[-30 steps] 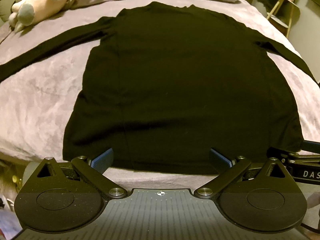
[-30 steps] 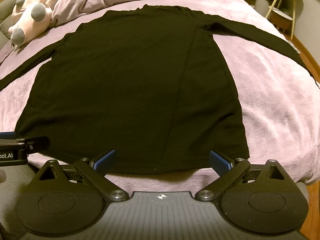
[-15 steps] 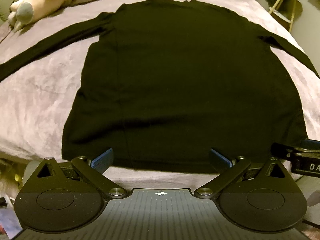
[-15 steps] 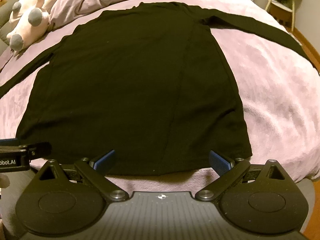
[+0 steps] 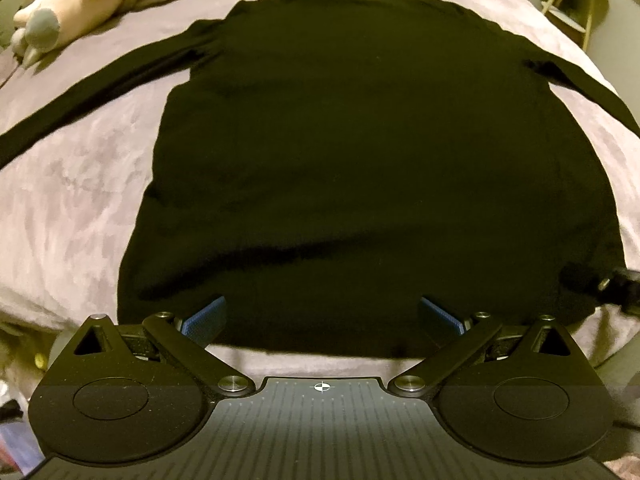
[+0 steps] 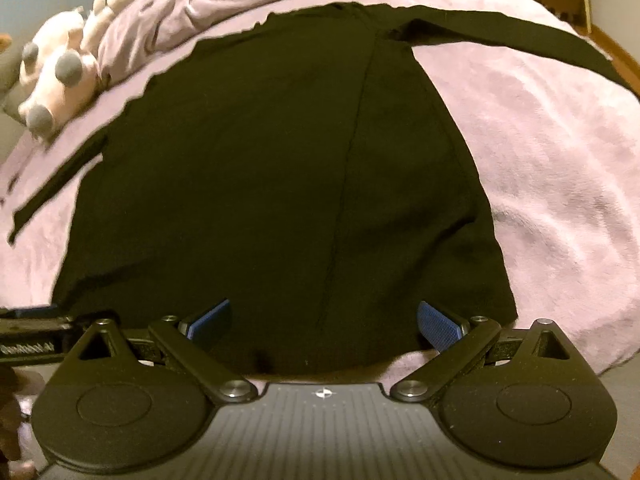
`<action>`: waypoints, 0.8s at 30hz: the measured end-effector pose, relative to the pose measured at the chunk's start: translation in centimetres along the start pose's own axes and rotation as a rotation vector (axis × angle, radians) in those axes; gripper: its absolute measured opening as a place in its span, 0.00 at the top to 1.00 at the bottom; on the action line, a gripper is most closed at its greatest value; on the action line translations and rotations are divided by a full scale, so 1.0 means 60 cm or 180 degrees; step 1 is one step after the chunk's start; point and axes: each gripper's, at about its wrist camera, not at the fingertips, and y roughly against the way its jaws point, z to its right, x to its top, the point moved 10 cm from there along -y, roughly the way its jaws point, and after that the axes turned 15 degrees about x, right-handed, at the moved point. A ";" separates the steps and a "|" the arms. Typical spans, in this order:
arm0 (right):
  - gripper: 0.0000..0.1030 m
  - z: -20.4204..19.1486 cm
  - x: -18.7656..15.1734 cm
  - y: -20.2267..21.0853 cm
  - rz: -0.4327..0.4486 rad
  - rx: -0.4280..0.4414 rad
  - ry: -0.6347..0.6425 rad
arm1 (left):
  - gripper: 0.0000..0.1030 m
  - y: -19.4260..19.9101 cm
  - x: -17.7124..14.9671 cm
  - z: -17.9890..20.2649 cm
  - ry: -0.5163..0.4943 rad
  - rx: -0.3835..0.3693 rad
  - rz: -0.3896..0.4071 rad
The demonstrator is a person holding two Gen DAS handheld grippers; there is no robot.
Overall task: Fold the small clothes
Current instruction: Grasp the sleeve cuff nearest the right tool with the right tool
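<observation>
Black shirt (image 5: 360, 152), mauve blanket (image 5: 80, 184)

You've brought both tongs forward over the hem of the black top (image 5: 360, 168): the left tongs (image 5: 322, 316) now have their blue tips over the fabric's lower edge, and the right tongs (image 6: 324, 320) likewise. In the right view the shirt fills more of the frame and the plush toy (image 6: 60, 80) sits lower at the left.
</observation>
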 end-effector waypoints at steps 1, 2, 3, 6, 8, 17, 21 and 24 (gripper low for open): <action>0.04 0.003 0.007 0.002 0.0045 0.0058 -0.0019 | 0.00 -0.001 0.005 0.000 0.0003 0.0011 0.0005; 0.04 0.010 0.021 0.009 0.0143 0.0112 -0.0037 | 0.00 -0.003 0.012 -0.002 0.0024 0.0024 0.0005; 0.04 0.022 0.039 0.018 0.0277 0.0137 -0.0054 | 0.00 -0.005 0.020 -0.004 0.0064 0.0036 0.0001; 0.04 0.095 0.112 0.063 0.0825 0.0021 -0.0169 | 0.00 -0.011 0.048 -0.006 0.0190 0.0032 0.0021; 0.04 0.167 0.161 0.097 0.1177 -0.0128 -0.0400 | 0.00 -0.017 0.071 -0.007 0.0262 0.0051 0.0073; 0.44 0.492 0.262 0.166 0.2225 -0.0100 -0.2160 | 0.00 -0.063 0.146 0.006 0.0495 0.0126 0.0121; 0.55 0.572 0.264 0.150 0.2596 0.0209 -0.2838 | 0.00 -0.079 0.145 0.006 0.0607 0.0077 -0.0001; 0.62 0.611 0.267 0.144 0.2862 0.0289 -0.3143 | 0.00 -0.086 0.139 0.006 0.0557 0.0110 -0.0023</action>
